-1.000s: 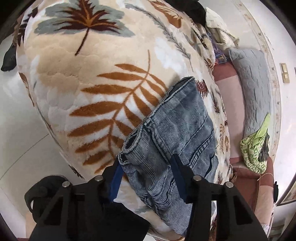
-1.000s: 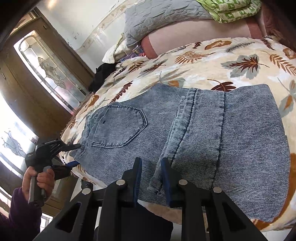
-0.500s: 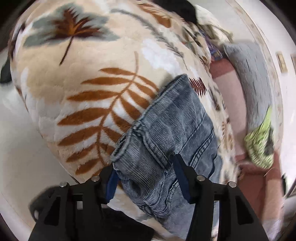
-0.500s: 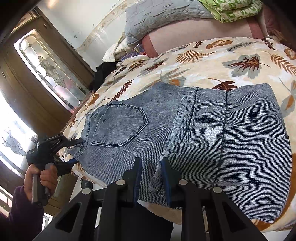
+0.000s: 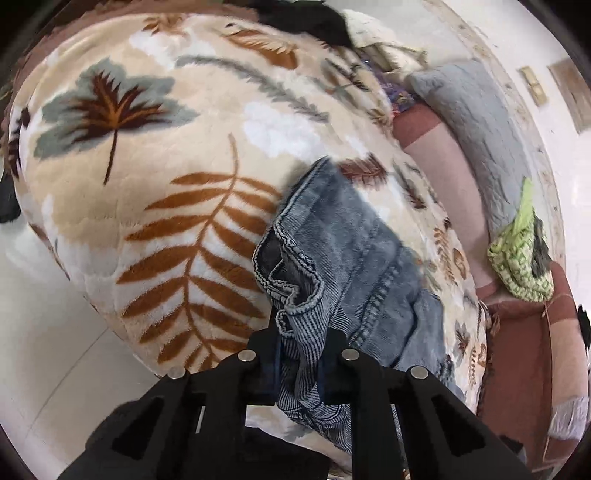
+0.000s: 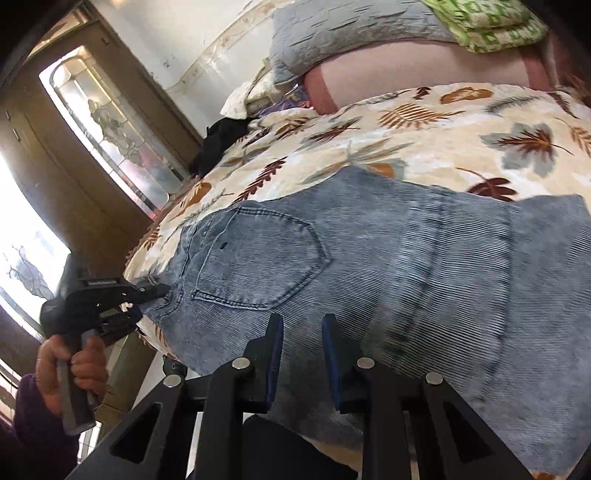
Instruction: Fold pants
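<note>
My left claw [image 5: 299, 350] is clamped on the jeans [image 6: 369, 280] waistband; right claw [image 6: 303, 354] is apart, over denim on the bed [image 5: 147, 184].

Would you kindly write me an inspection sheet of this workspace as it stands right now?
Surface: bed covered by a leaf-print blanket.
Job's things: denim pants lying on the blanket, back pocket facing up, near edge hanging over the bed's side.
Clutter: grey pillow, green patterned cloth, black garment at the far side of the bed.
Grippers: left claw shut on bunched waistband denim; right claw with a gap between its fingers, at the pants' near edge; grip cannot be told.
Cables: nothing seen.
Surroundings: wooden door with patterned glass, pale tiled floor.
</note>
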Tool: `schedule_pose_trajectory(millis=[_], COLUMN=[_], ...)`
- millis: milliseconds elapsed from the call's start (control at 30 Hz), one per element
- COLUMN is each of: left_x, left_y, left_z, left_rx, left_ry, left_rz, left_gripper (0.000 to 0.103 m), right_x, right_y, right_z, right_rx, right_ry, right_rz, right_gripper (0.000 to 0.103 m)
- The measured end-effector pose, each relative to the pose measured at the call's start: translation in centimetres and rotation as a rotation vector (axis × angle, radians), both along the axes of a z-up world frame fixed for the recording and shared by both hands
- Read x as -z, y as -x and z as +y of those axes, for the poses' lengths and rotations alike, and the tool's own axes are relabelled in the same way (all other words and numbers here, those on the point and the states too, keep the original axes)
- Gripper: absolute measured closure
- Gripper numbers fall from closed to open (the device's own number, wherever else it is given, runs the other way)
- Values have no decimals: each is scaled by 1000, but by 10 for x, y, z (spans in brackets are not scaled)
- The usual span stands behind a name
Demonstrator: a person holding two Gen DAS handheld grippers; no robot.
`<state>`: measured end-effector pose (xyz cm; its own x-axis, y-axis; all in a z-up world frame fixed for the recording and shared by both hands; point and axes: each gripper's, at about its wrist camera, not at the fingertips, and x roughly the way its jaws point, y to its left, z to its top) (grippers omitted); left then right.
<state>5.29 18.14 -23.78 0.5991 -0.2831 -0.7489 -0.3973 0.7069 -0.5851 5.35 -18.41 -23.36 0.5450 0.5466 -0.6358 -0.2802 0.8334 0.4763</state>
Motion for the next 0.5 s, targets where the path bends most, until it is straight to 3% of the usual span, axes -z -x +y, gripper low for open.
schedule_pose_trajectory(millis=[167,367,500], left_x=[-27,-53,-71], left_y=[4,4,6], left_z=[-11,-30,-49], left_rx=[52,110,156], left_ry=[-57,-109,-164], left_rz=[-52,-104,-149], left_gripper=[89,89,90], right_x=[2,21,8], right_y=[-11,-22,-15], right_z=[27,51,26], right_rx=[-32,-58,-20], right_ry=[16,132,63], right_rz=[-11,10,21], right_gripper=[79,79,79])
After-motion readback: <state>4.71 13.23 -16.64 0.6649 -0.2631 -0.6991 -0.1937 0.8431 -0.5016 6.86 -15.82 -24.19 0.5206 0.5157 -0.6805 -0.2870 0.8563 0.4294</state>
